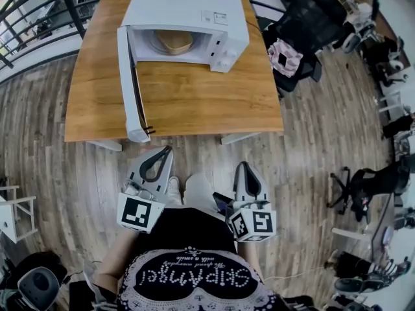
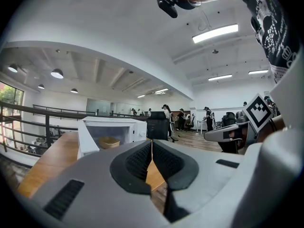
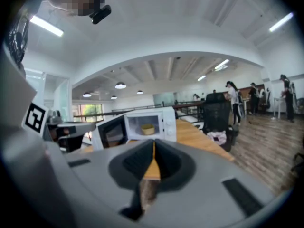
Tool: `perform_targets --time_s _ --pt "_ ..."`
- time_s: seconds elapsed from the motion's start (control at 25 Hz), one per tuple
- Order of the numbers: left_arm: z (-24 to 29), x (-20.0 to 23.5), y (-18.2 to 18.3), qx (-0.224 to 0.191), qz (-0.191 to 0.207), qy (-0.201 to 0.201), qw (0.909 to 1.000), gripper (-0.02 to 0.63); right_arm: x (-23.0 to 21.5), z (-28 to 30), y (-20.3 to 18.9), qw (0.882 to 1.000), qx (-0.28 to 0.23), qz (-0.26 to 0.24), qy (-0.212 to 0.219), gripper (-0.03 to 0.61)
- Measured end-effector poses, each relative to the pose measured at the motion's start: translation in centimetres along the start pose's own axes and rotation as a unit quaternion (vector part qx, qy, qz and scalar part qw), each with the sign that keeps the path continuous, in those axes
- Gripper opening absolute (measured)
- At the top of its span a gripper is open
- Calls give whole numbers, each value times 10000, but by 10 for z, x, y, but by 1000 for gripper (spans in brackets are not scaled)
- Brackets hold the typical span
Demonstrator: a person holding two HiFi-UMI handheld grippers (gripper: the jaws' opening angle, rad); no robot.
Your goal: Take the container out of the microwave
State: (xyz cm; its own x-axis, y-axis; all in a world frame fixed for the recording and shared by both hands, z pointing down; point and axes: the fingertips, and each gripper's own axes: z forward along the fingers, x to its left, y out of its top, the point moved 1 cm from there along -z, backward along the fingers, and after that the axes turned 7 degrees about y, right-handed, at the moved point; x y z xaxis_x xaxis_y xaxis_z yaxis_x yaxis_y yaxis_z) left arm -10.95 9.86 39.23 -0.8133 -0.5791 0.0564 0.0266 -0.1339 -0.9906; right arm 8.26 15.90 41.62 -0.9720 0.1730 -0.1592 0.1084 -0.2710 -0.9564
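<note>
A white microwave (image 1: 188, 18) stands on the far part of a wooden table (image 1: 194, 102), and its door (image 1: 130, 89) swings open toward the table's front left edge. Inside sits a tan, bowl-like container (image 1: 174, 42), which shows in the left gripper view (image 2: 109, 142) and the right gripper view (image 3: 147, 129) too. My left gripper (image 1: 167, 149) is shut and empty, held over the floor just short of the table's front edge. Beside it, my right gripper (image 1: 245, 166) is shut on nothing as well. Both point toward the microwave, well apart from it.
A black office chair (image 1: 298, 24) with a patterned cloth on it stands at the table's right side. A dark railing (image 1: 39, 18) runs behind the table on the left. Wooden floor lies around me, with more chairs and gear on the right (image 1: 363, 180). Several people stand far off (image 2: 166, 113).
</note>
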Motion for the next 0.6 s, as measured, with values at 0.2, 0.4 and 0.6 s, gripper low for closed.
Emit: perform_targets --time_s 0.2,0.4,0.6 --pt "-3 3 -1 5 -57 72 10000 32 5 5 0 10000 28 -8 89 34" --pt "1 8 -1 21 -86 134 9999 32 4 14 0 9999 40 -18 164 34" --pt "11 9 6 -43 -92 182 9998 32 -2 29 4 9996 38 -32 266 34"
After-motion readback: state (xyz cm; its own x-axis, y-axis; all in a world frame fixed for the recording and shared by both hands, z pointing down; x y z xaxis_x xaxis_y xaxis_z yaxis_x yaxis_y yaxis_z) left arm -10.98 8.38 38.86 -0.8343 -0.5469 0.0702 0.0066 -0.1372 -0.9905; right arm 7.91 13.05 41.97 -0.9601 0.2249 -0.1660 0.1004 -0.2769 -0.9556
